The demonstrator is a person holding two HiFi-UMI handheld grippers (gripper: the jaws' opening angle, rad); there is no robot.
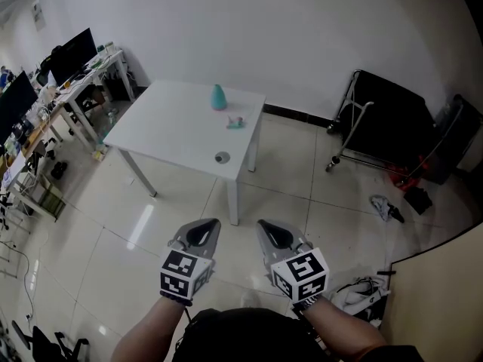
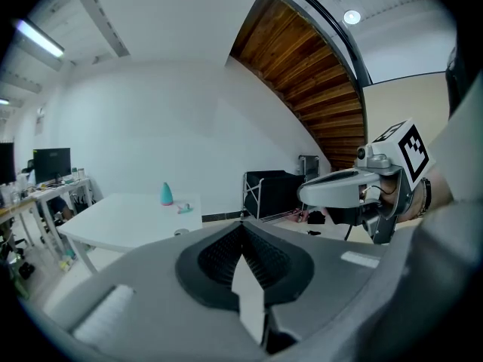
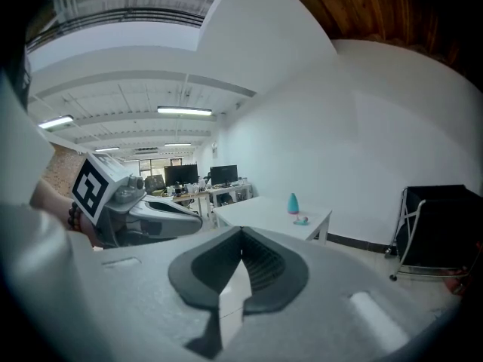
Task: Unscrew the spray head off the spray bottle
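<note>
A teal bottle stands upright near the far edge of a white table. A small teal piece, which looks like a spray head, lies on the table just to the bottle's right, apart from it. Both also show far off in the left gripper view, the bottle and the piece, and in the right gripper view, the bottle and the piece. My left gripper and right gripper hang side by side over the floor, well short of the table. Both are shut with nothing in them.
A small round grey object lies near the table's front corner. Desks with monitors line the left wall. A black folding cart stands at the right, with a cloth and bags on the tiled floor.
</note>
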